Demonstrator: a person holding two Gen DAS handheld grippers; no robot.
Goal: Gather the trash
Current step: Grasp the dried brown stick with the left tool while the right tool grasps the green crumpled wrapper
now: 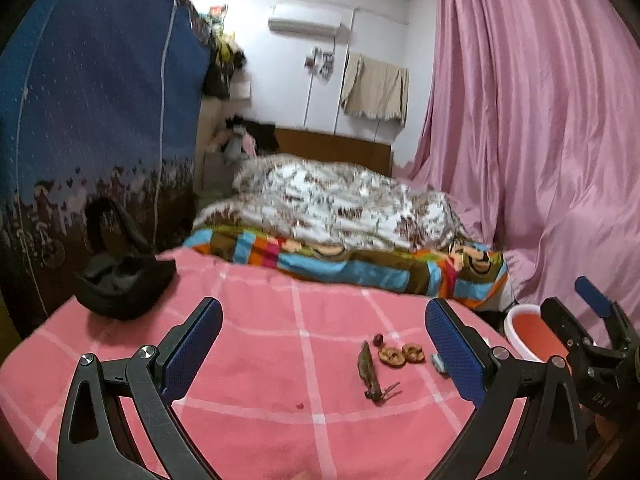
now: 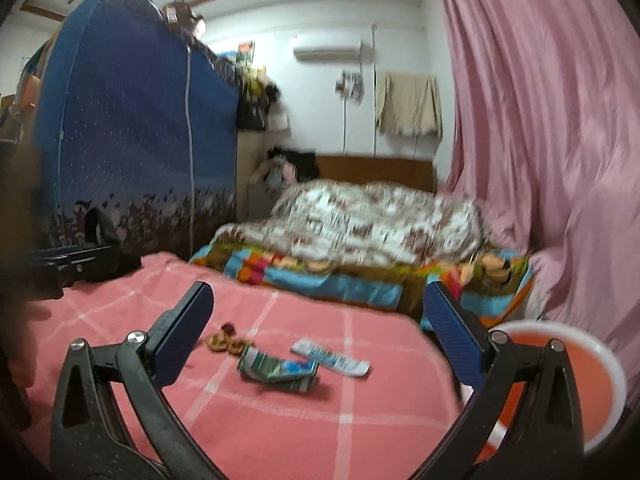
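On the pink checked blanket [image 1: 280, 344] covering the bench in front of me lies the trash: a dried brown stem [image 1: 370, 372], two round brownish peel pieces [image 1: 402, 354] just beside it, and a small dark bit [image 1: 377, 339] touching their far side. From the right wrist view I also see a crumpled green wrapper [image 2: 278, 368] and, just beyond it, a flat white-and-blue wrapper [image 2: 330, 358], both near the peels.

My left gripper [image 1: 324, 344] is released, jaws spread wide above the blanket, nothing between them. My right gripper [image 2: 318, 324] is likewise spread and holds nothing; the wrappers lie on the blanket ahead of it.

At the blanket's right edge stands a white-rimmed bin [image 2: 616, 376] with an orange-red inside; I cannot make out anything in it. A black bag [image 1: 120, 280] sits on the far left corner, mouth slumped open, contents too dark to tell. Beyond are a bed [image 1: 344, 216] with a patterned quilt and a pink curtain [image 1: 528, 120].
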